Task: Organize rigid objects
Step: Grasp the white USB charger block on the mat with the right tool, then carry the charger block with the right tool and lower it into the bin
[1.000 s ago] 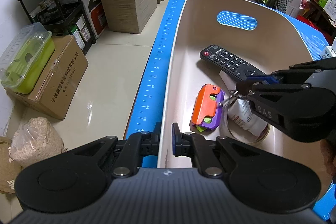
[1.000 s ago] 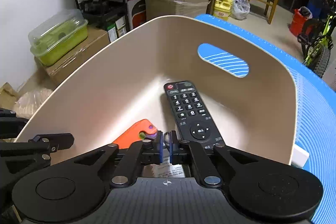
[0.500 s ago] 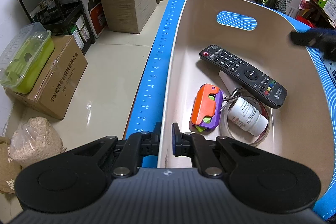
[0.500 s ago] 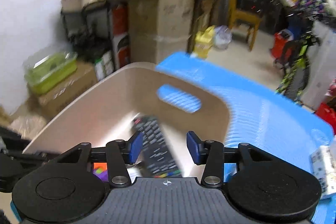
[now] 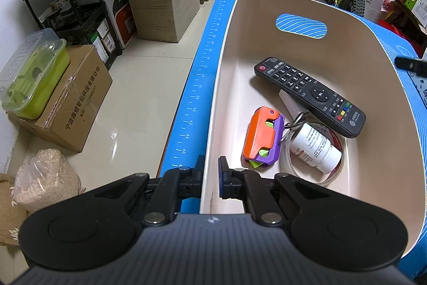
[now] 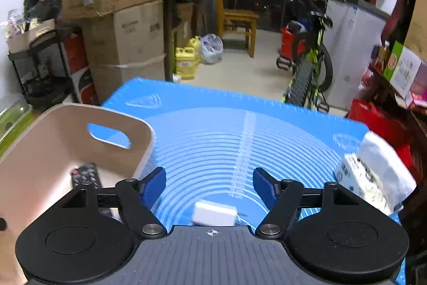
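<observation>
- The left gripper (image 5: 210, 172) is black, with two round flat discs at its base and a grey ribbed plate between them.
- Its fingers (image 5: 222, 172) have blue pads on the inner sides.
- Silver screws sit on the black link arms.
- The right gripper (image 6: 209, 186) has the same form: black discs, a grey ribbed plate with a small white cross mark, and blue pads.

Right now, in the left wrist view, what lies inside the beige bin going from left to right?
Orange and purple toy → white pill bottle → black remote control, which runs diagonally and ends furthest right.
</observation>
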Tool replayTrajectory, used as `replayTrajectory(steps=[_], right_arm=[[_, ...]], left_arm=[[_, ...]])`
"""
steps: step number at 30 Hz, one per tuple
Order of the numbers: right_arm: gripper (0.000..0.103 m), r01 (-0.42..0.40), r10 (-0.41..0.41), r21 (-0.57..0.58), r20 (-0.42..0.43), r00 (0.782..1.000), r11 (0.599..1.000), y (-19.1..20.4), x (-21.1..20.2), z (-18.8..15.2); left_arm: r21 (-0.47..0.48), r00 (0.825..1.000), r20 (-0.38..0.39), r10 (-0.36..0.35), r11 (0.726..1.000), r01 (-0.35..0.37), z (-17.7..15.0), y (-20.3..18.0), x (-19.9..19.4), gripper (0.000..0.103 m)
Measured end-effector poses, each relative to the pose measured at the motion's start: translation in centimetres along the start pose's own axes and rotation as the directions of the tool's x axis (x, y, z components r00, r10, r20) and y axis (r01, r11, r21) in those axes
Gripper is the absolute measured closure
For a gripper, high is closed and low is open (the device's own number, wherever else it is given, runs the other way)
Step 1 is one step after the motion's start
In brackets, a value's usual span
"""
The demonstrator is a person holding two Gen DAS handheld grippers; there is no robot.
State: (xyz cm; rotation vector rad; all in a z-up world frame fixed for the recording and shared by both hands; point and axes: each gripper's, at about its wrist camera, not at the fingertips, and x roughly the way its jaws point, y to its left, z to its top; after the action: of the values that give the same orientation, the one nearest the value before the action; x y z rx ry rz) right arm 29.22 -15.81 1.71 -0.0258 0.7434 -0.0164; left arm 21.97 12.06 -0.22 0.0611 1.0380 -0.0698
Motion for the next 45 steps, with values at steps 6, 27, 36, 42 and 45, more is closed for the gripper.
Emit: replayTrajectory(steps=[6,27,36,42,45], right_arm=[[0.020,0.014,-0.011,0.043,-0.075,0.997,0.999,-1.0,3.9,-2.1],[0.033,0.029,-0.009,0.145,-0.141,0.990,0.989,-0.4,9.6,-5.2],[0.035,0.065,-0.060,0.106,-0.056,0.997,0.992,-0.4,6.2,-4.9],[0.035,0.005,-0.006,0.094,0.011,1.000,0.996,-1.0,2.3,-3.7],[0.035,-0.021,0.018,0.049,0.065,0.998,0.999,-0.4,-0.3,-2.8]], left_arm=[[0.003,1.000,-0.001,0.005,1.000,-0.005,0.0,0.0,0.1,0.094],[0.007,1.000,-0.004,0.011,1.000,-0.011,0.0,-0.3,0.1,0.094],[0.007,1.000,-0.004,0.011,1.000,-0.011,0.0,-0.3,0.1,0.094],[0.007,1.000,-0.004,0.011,1.000,-0.011,0.0,-0.3,0.1,0.094],[0.007,1.000,-0.004,0.011,1.000,-0.011,0.0,-0.3,0.1,0.094]])
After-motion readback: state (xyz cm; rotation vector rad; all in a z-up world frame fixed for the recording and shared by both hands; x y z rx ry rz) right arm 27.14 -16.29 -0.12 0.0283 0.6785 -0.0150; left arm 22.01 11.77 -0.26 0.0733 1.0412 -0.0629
